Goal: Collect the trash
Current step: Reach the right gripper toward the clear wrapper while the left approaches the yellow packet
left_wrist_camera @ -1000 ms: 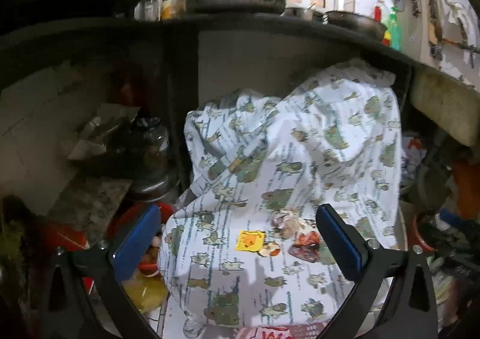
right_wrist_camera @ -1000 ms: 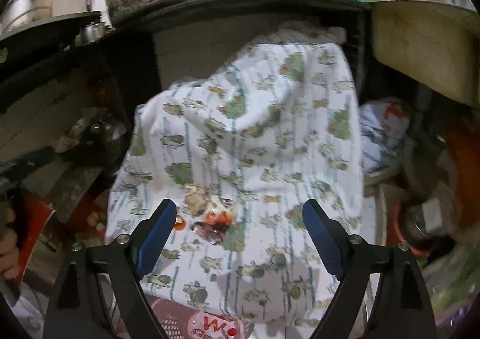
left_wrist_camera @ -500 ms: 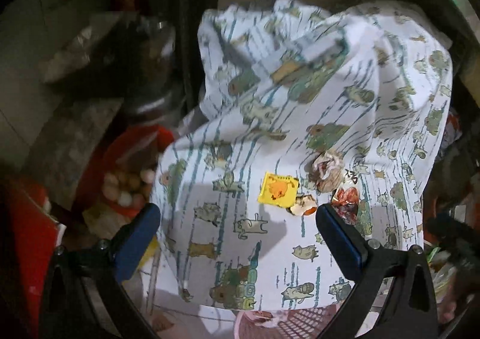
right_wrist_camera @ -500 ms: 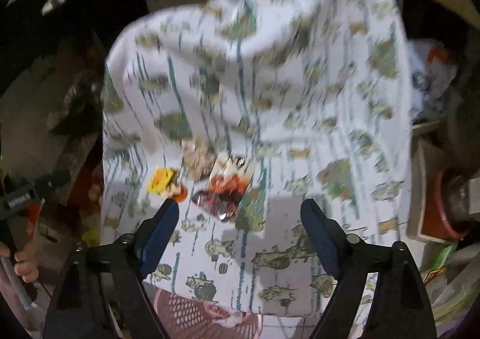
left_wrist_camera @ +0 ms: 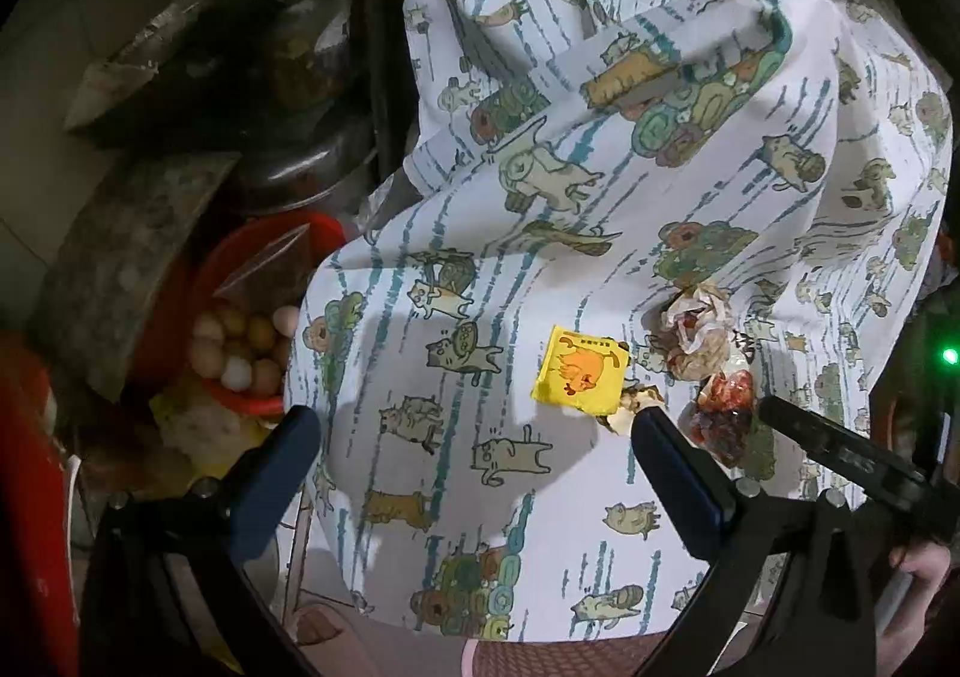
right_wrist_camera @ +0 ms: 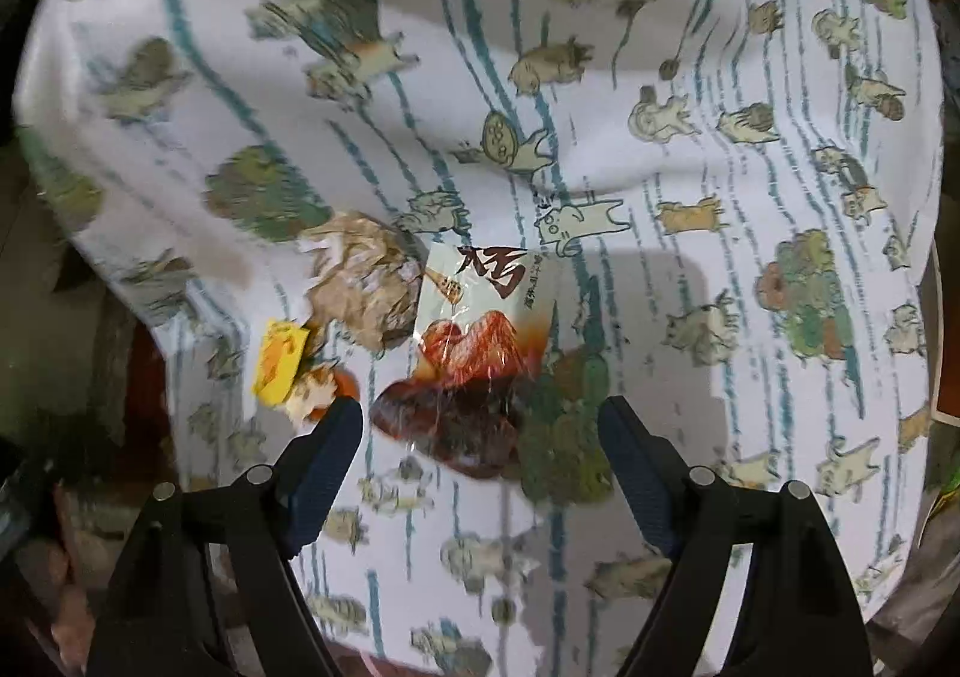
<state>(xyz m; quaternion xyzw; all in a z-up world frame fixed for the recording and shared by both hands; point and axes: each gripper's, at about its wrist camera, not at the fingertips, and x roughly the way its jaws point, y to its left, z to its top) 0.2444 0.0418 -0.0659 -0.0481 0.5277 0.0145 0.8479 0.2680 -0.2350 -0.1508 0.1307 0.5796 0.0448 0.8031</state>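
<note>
Trash lies on a white cat-print cloth (left_wrist_camera: 690, 185) (right_wrist_camera: 690, 185): a yellow packet (left_wrist_camera: 581, 370) (right_wrist_camera: 280, 354), a crumpled paper wad (left_wrist_camera: 696, 326) (right_wrist_camera: 360, 284), a small orange-and-white scrap (right_wrist_camera: 321, 388) and a red-brown snack wrapper (right_wrist_camera: 474, 353) (left_wrist_camera: 723, 419). My left gripper (left_wrist_camera: 474, 431) hangs open over the cloth, with the yellow packet just beyond its right finger. My right gripper (right_wrist_camera: 483, 428) is open, low over the cloth, with the snack wrapper's near end between its fingertips and no pad touching it. The right gripper's black finger (left_wrist_camera: 840, 452) shows at the right of the left wrist view.
A red bowl of eggs (left_wrist_camera: 240, 347) sits left of the cloth, beside grey slabs (left_wrist_camera: 132, 251) and a dark metal pot (left_wrist_camera: 306, 155). A pink mesh basket rim (left_wrist_camera: 540, 659) peeks out under the cloth's near edge. A hand (left_wrist_camera: 918, 581) shows at the lower right.
Both grippers have dropped and tipped down toward the cloth. The shelf and pots have left view, and the trash has come up close, the wrapper now between the right fingertips.
</note>
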